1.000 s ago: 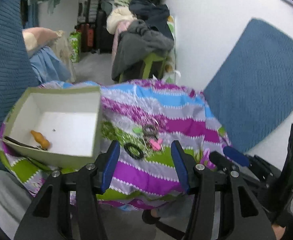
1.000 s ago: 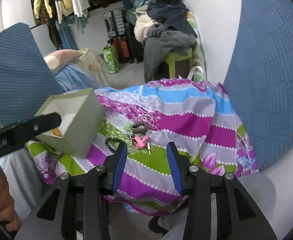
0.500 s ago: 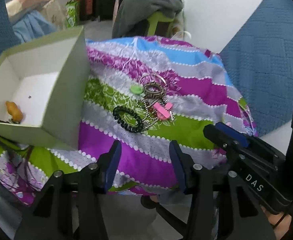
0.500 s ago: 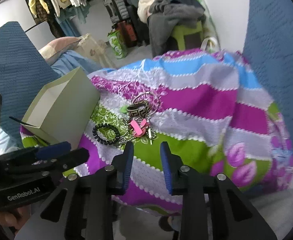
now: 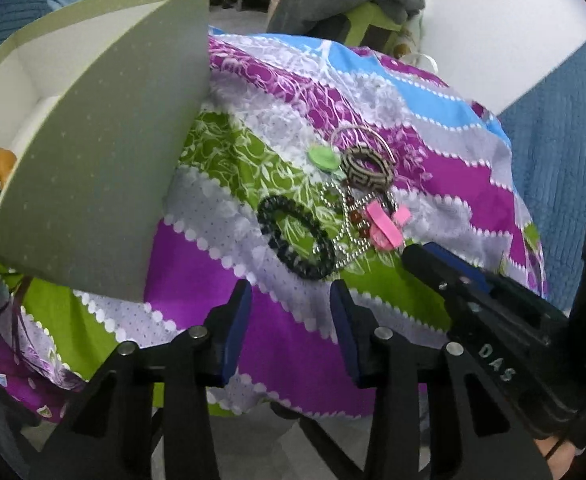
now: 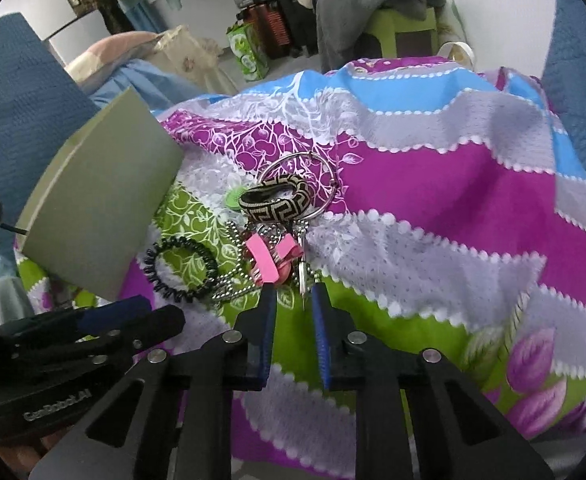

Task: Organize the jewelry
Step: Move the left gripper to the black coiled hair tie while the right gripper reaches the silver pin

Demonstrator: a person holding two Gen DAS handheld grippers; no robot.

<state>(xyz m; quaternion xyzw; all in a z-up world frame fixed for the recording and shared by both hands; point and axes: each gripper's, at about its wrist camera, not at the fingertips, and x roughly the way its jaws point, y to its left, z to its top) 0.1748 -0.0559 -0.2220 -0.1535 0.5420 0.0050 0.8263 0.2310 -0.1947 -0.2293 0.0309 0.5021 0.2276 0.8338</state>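
Observation:
A small pile of jewelry lies on the striped cloth (image 5: 433, 176): a black coil bracelet (image 5: 297, 240) (image 6: 181, 270), a pink clip (image 5: 385, 224) (image 6: 263, 260), a black-and-cream patterned band (image 5: 367, 168) (image 6: 277, 200), a silver hoop (image 6: 299, 184), a ball chain (image 5: 341, 236) and a green disc (image 5: 323, 158). My left gripper (image 5: 291, 296) hovers just short of the coil bracelet, jaws closing with nothing between them. My right gripper (image 6: 293, 294) sits at the pink clip and a silver pendant (image 6: 301, 276), jaws narrow and still closing, with no pad touching anything.
A pale green open box (image 5: 93, 160) (image 6: 101, 208) stands on the cloth left of the pile, with an orange item (image 5: 5, 162) inside. The cloth drops off at its near edge. Blue cushions, a heap of clothes and a green stool lie beyond.
Both grippers have come down and closer to the jewelry pile, which now looks much larger. Both pairs of jaws have narrowed, the right one more.

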